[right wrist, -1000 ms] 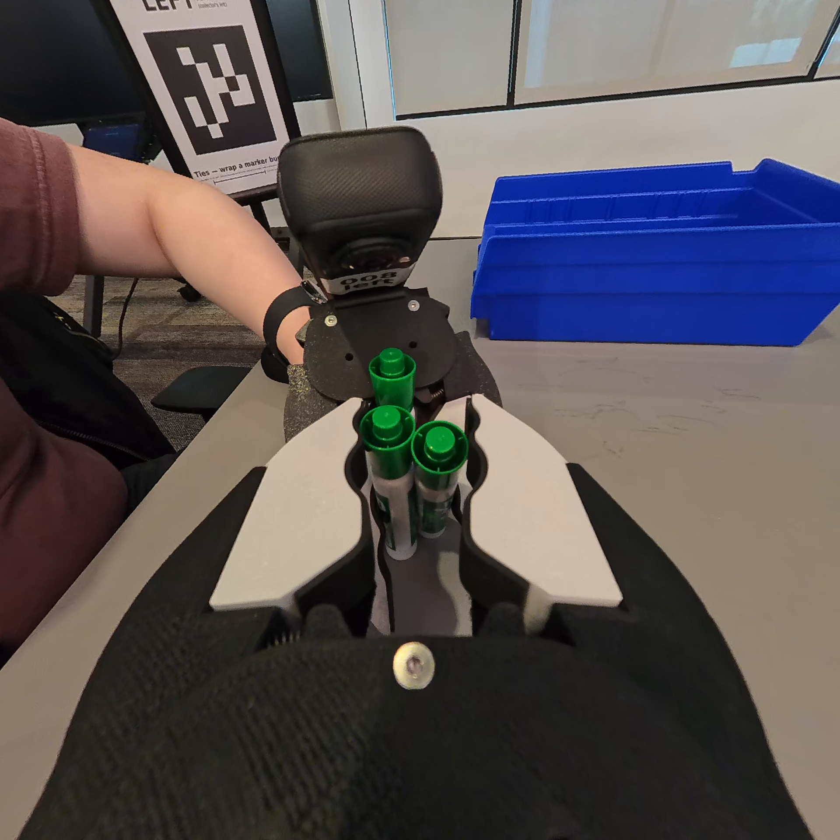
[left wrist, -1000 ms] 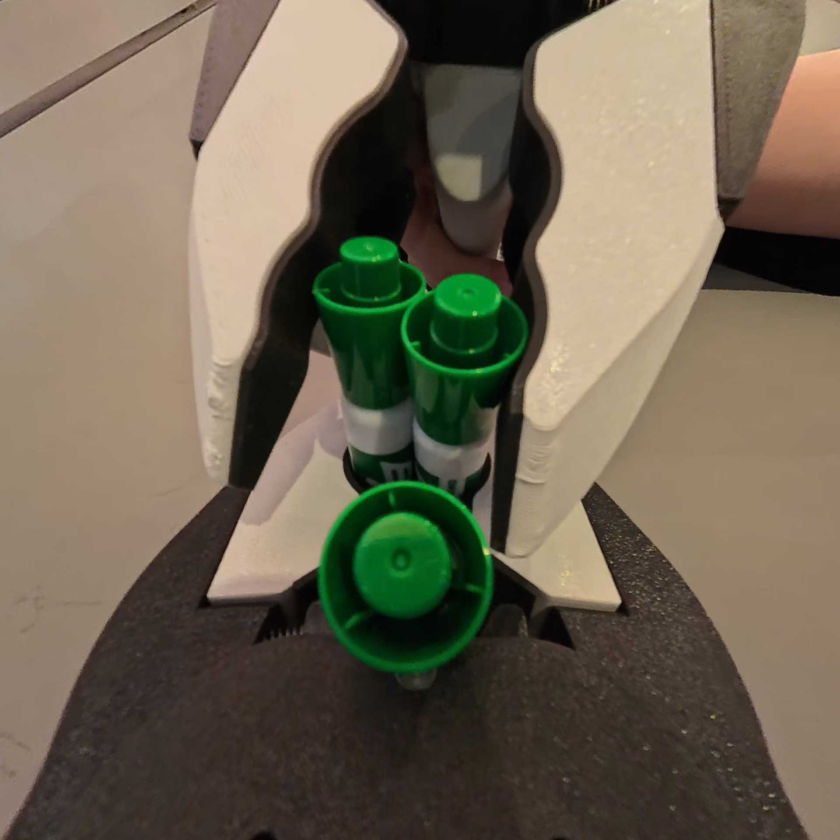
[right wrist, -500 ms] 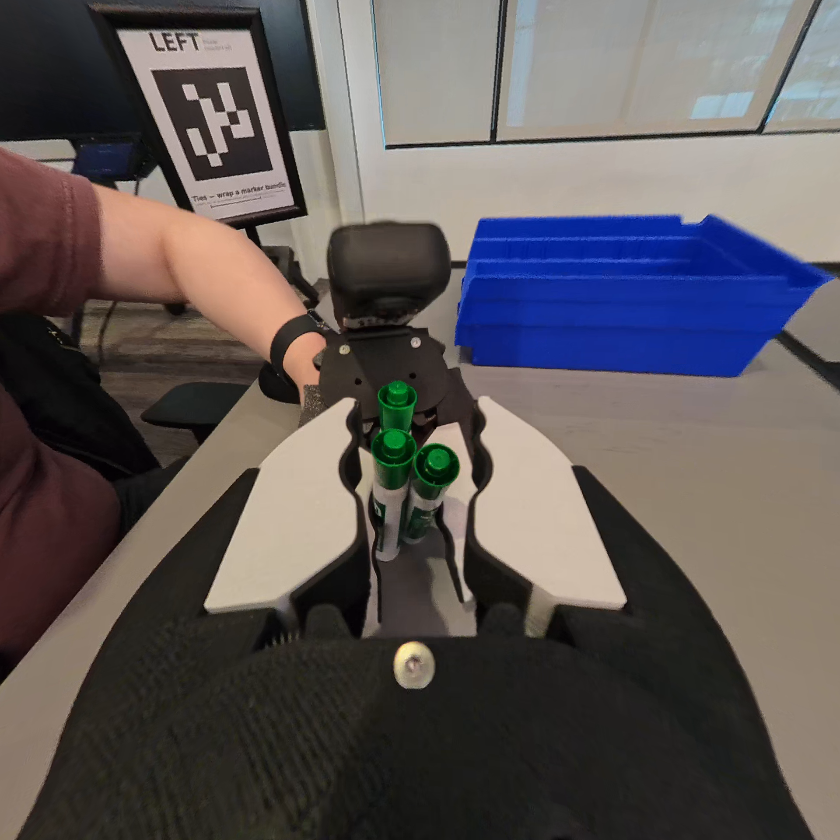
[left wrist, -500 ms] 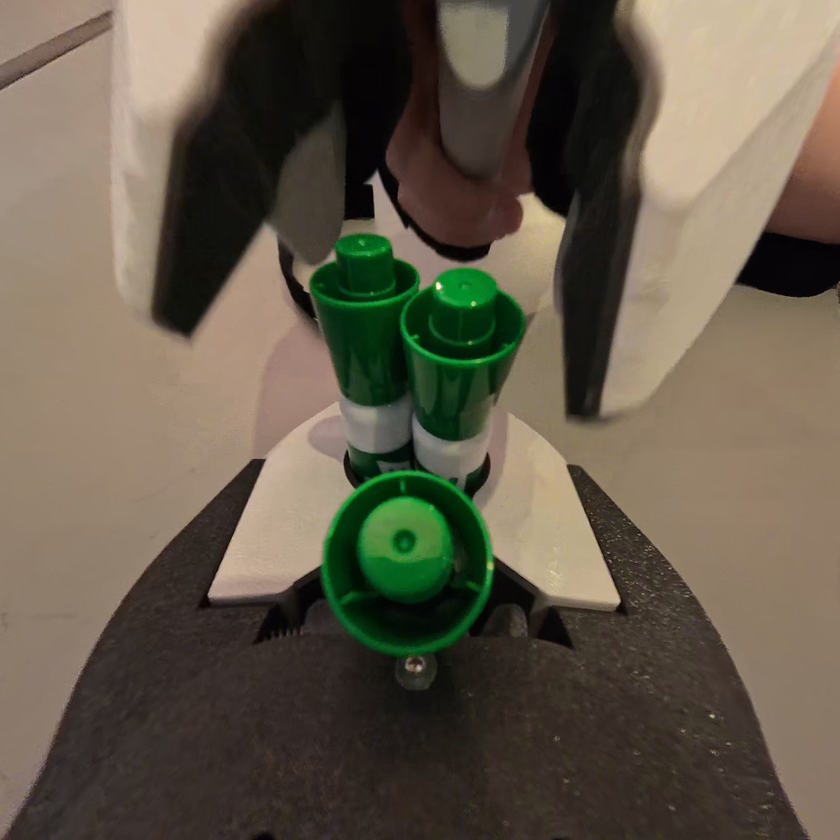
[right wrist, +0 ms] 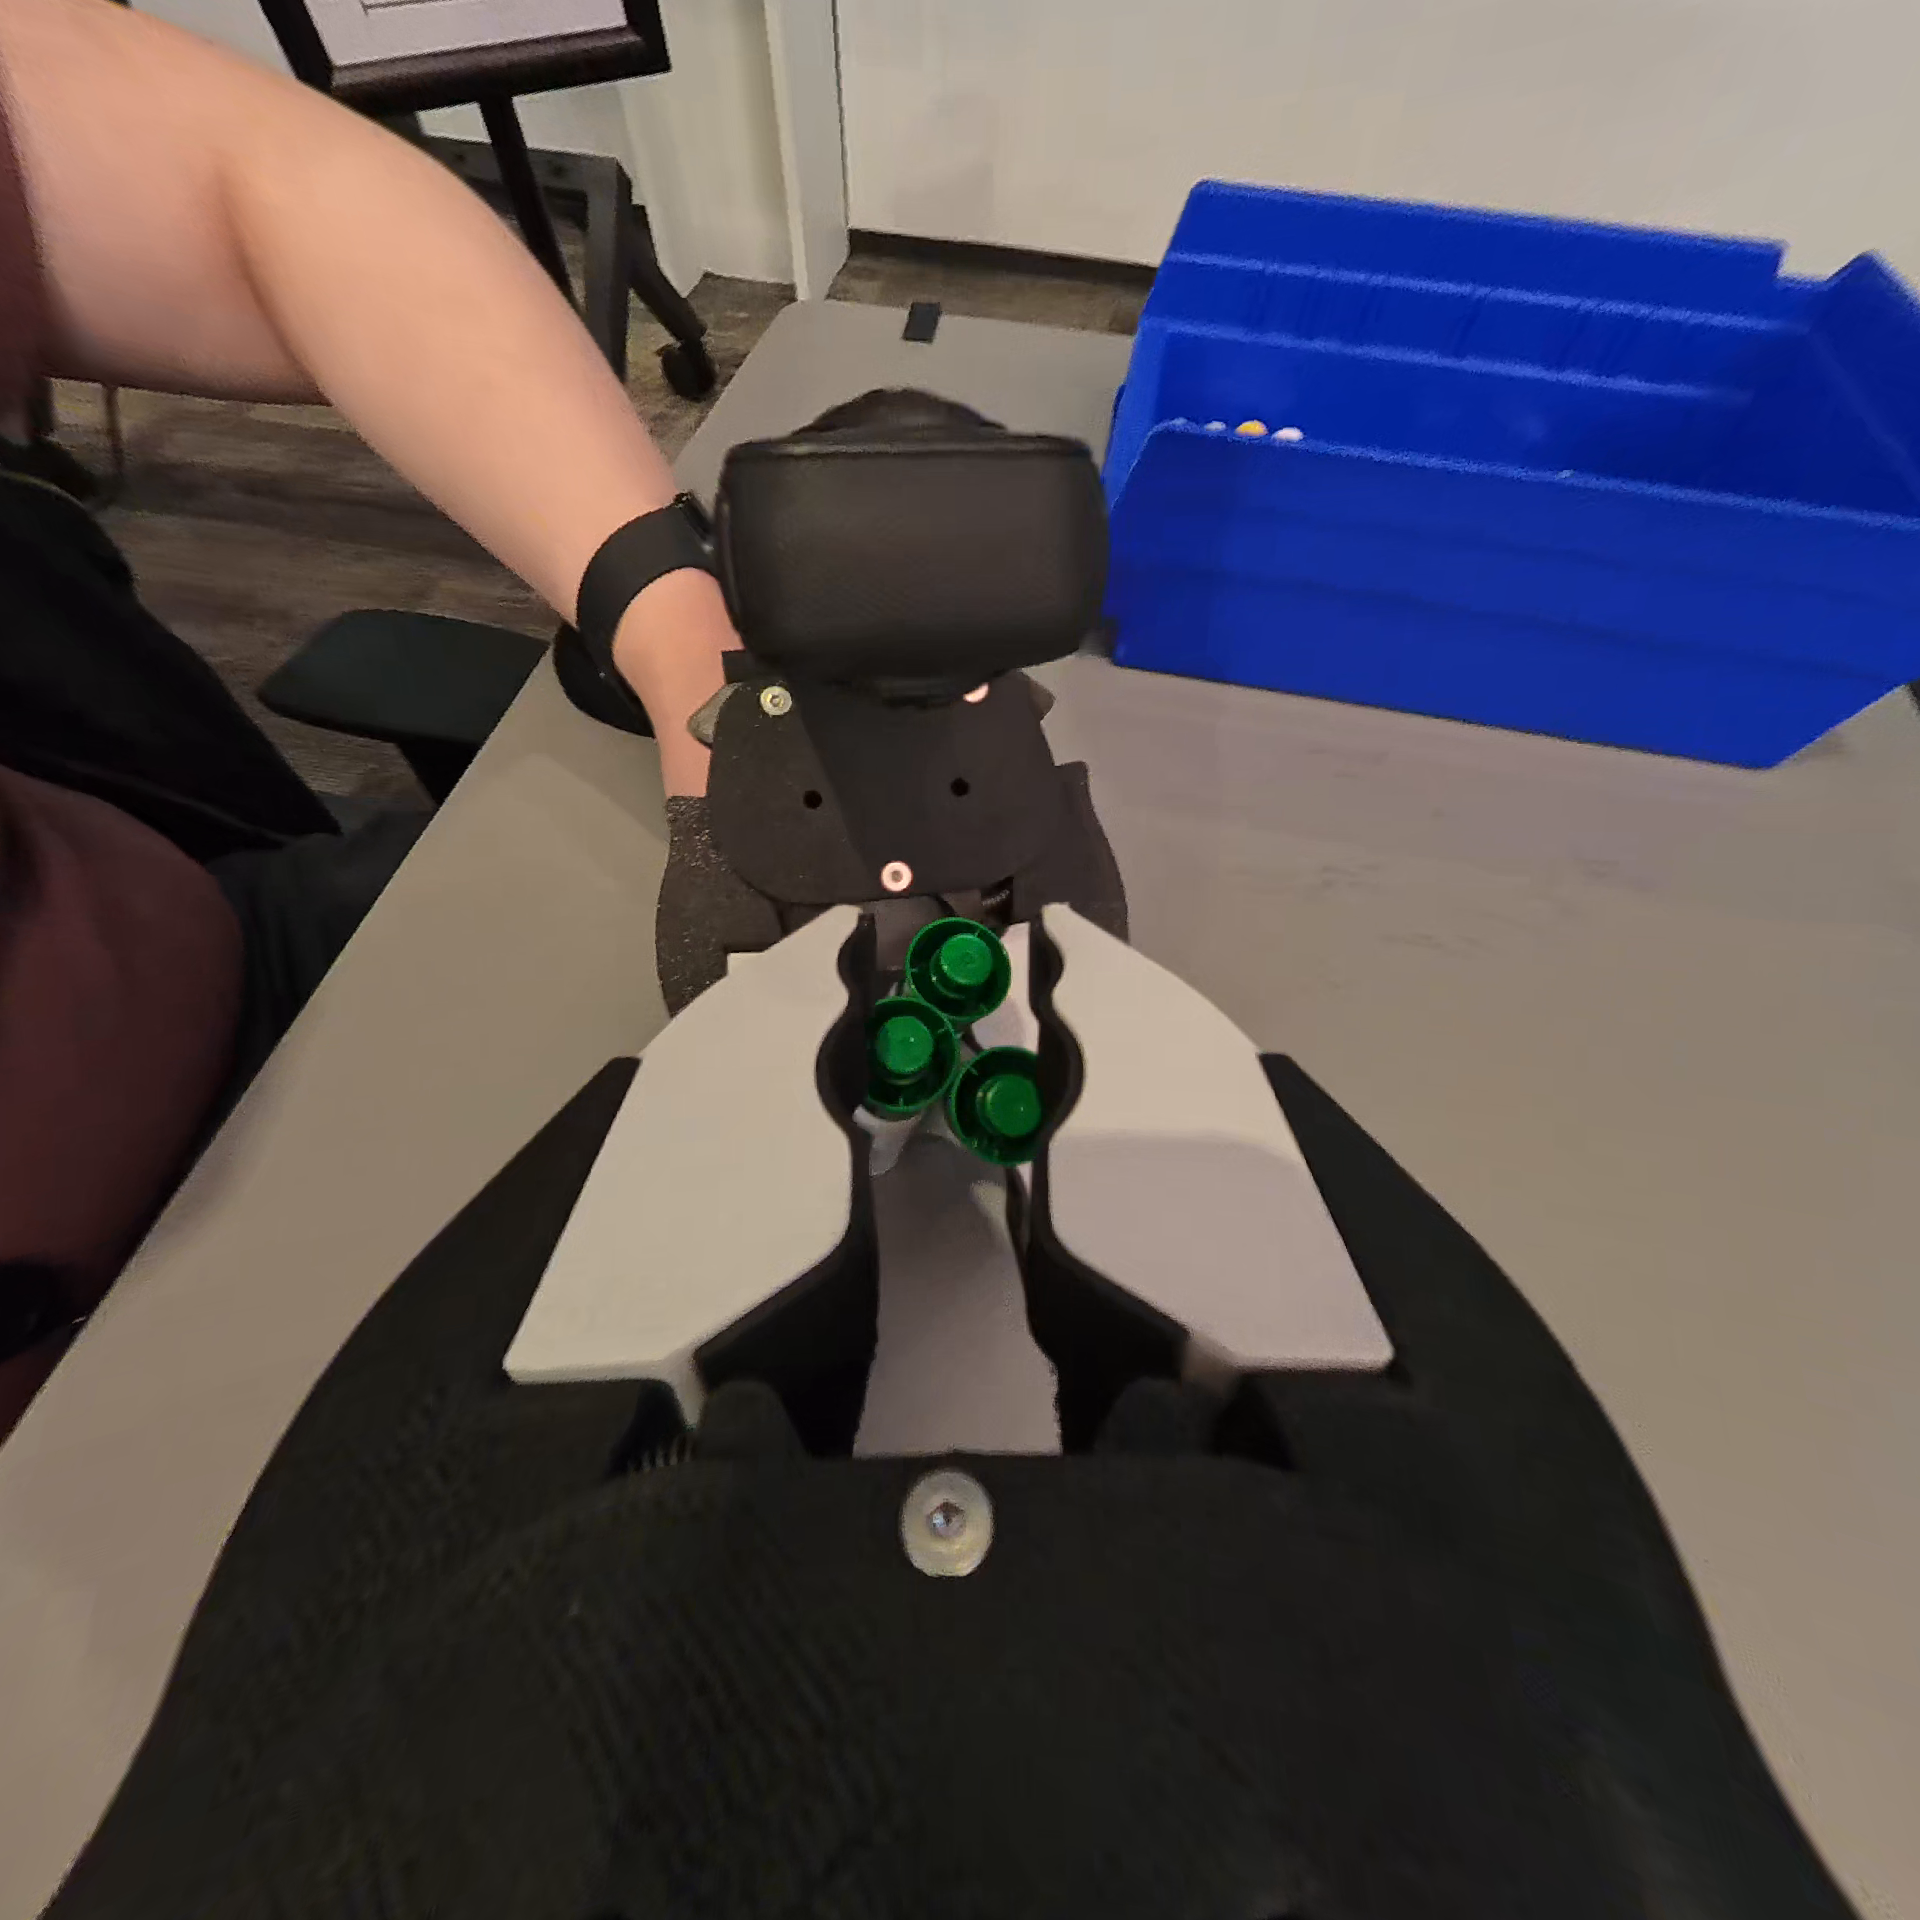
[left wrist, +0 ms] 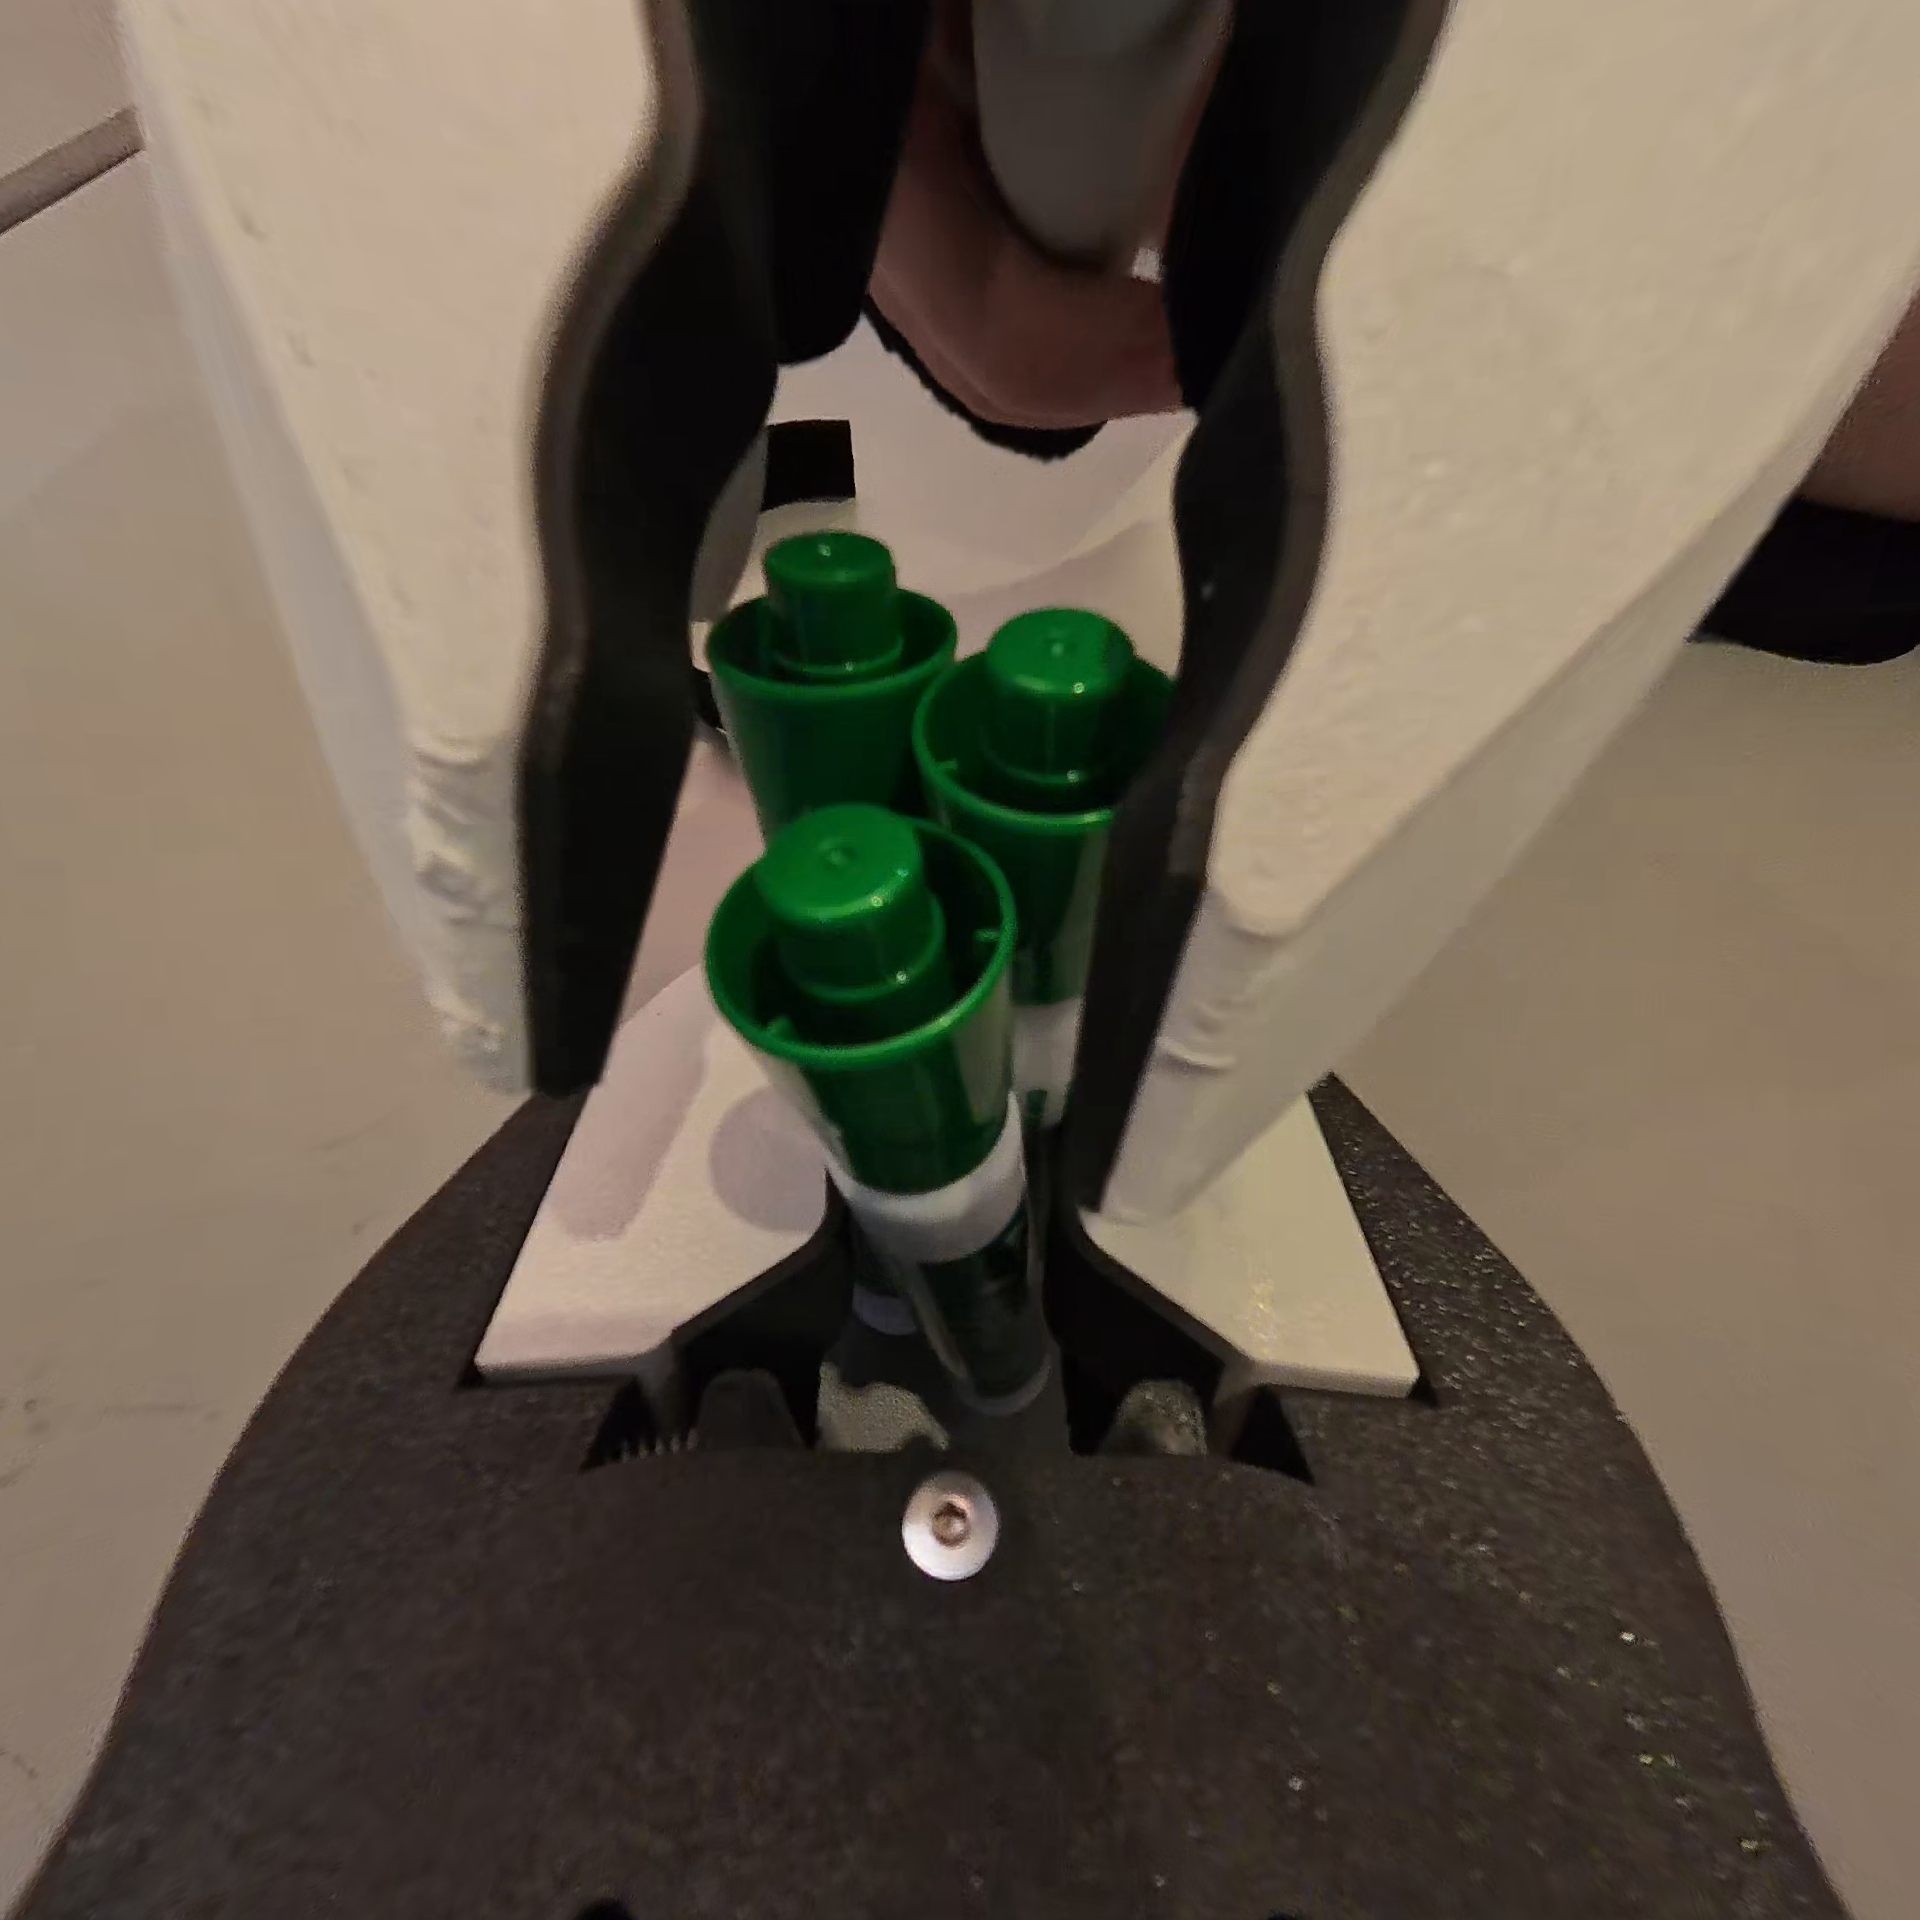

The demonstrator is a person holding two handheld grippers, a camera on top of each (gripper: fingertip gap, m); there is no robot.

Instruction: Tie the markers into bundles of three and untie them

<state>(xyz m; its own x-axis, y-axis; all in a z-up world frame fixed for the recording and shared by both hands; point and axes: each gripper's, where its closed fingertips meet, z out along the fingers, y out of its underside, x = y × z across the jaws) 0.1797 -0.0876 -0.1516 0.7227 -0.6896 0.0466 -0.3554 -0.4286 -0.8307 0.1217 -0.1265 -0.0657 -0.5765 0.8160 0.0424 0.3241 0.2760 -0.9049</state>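
Three markers (left wrist: 862,935) stood caps-up mid-frame, left gripper (left wrist: 935,1226) fingers clamped on them, steadying bundle. Right gripper (right wrist: 951,1060) fingers apart, straddling caps, likely positioning for band. Worktop (right wrist: 1507,987) beneath.

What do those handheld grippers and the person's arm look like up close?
Each gripper has a rough black body with one silver screw and two pale grey fingers with wavy black inner edges. The left gripper carries a padded black camera housing. The person wears a maroon sleeve and a black wristband.

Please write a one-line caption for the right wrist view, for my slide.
Right claw open around three upright green markers, facing the left claw over a grey table; blue bins behind.
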